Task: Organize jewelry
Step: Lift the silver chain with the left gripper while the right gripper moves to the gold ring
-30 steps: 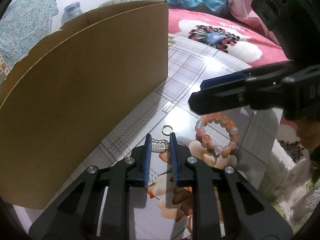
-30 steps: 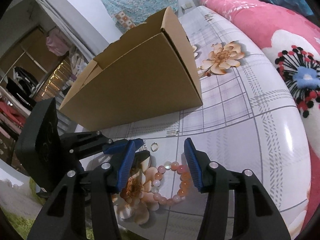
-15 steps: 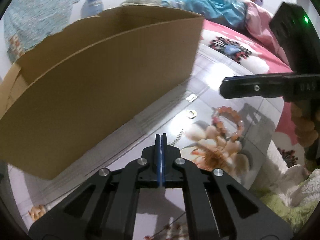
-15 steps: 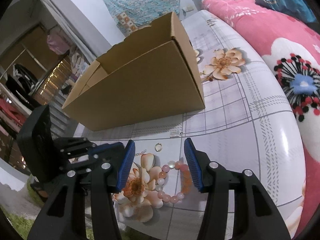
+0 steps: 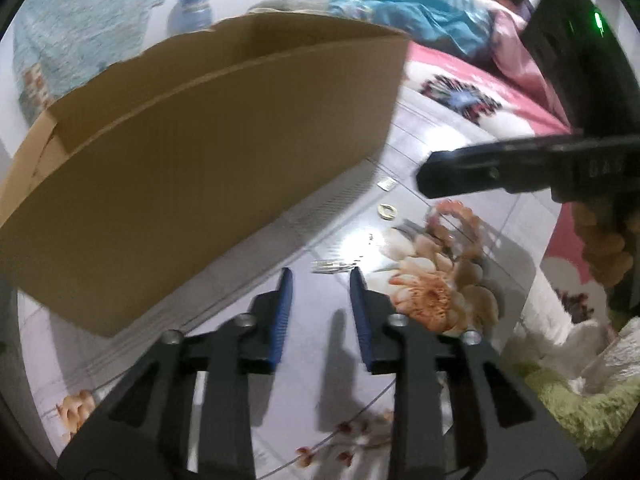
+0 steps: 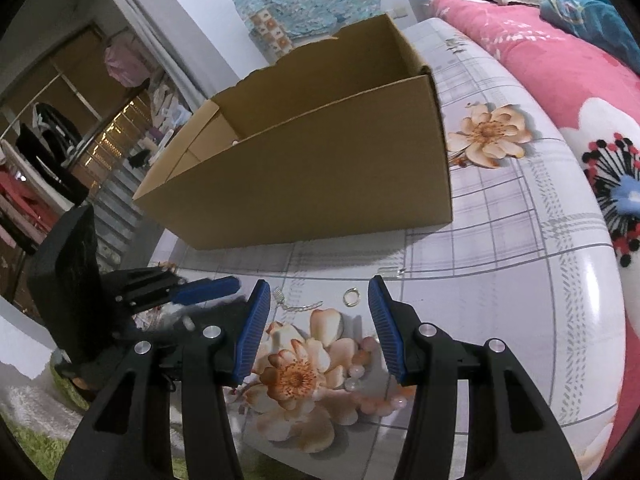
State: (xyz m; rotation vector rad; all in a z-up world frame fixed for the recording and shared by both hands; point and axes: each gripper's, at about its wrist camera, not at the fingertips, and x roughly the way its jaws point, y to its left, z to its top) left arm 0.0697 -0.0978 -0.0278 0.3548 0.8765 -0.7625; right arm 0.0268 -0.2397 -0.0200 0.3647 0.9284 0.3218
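Observation:
A silver chain (image 5: 334, 266) lies on the flowered tabletop just ahead of my left gripper (image 5: 322, 276), which is open and empty. The chain also shows in the right wrist view (image 6: 300, 306). A gold ring (image 5: 387, 211) (image 6: 351, 297) lies beyond it. A pink bead bracelet (image 5: 456, 220) (image 6: 360, 372) lies on the printed flower. A small silver charm (image 5: 387, 185) (image 6: 390, 271) lies near the open cardboard box (image 5: 192, 160) (image 6: 312, 184). My right gripper (image 6: 316, 292) is open and empty above the ring and bracelet.
The tabletop (image 6: 520, 240) has a rounded edge at the right, with a pink flowered bed (image 6: 560, 60) beyond. A green fluffy rug (image 5: 580, 400) lies below the table. The box stands at the table's left and back.
My left gripper shut by the chain, drew back, and has now opened, with the chain lying on the table. My right gripper rose and stayed open.

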